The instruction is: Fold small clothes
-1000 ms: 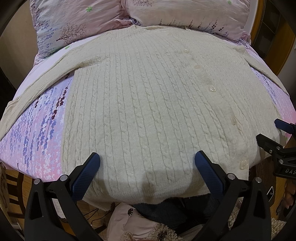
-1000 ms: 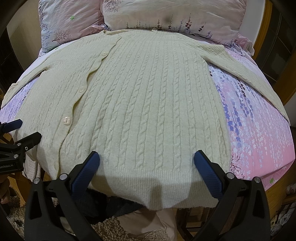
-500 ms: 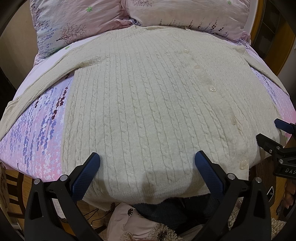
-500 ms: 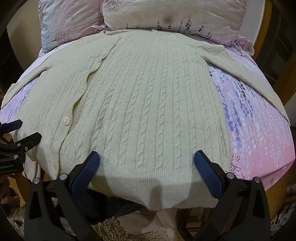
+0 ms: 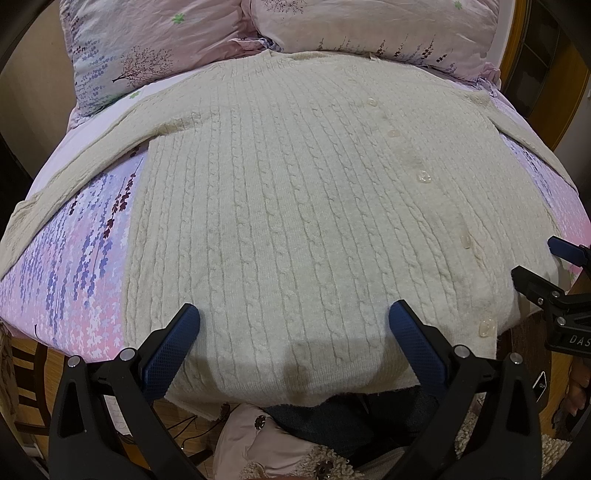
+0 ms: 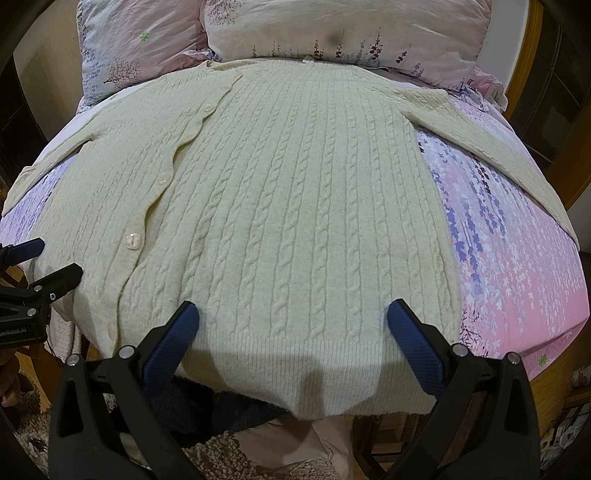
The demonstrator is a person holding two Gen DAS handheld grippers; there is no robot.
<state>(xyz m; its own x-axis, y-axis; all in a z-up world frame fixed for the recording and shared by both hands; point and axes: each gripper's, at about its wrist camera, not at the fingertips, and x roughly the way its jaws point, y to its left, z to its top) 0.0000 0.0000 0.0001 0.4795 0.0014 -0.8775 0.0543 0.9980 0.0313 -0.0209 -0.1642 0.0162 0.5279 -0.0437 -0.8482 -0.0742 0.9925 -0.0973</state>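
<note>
Nothing moves since the earlier frames: left gripper (image 5: 293, 323) and right gripper (image 6: 293, 319) remain spread wide, empty, above the cardigan (image 6: 295, 206) lying flat, buttoned, on the bed (image 6: 517, 258).

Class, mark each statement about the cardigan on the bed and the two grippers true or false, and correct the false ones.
1. The cream cardigan lies spread flat on the floral bedsheet. True.
2. The left gripper is shut on the hem. False: its jaws stand wide open above the hem, holding nothing.
3. The cardigan is unbuttoned and lies open. False: its front is closed along the row of buttons.
4. Both sleeves are spread out to the sides. True.
5. The right gripper holds a sleeve. False: its jaws are open over the hem, empty.
6. Pillows lie beyond the collar. True.
</note>
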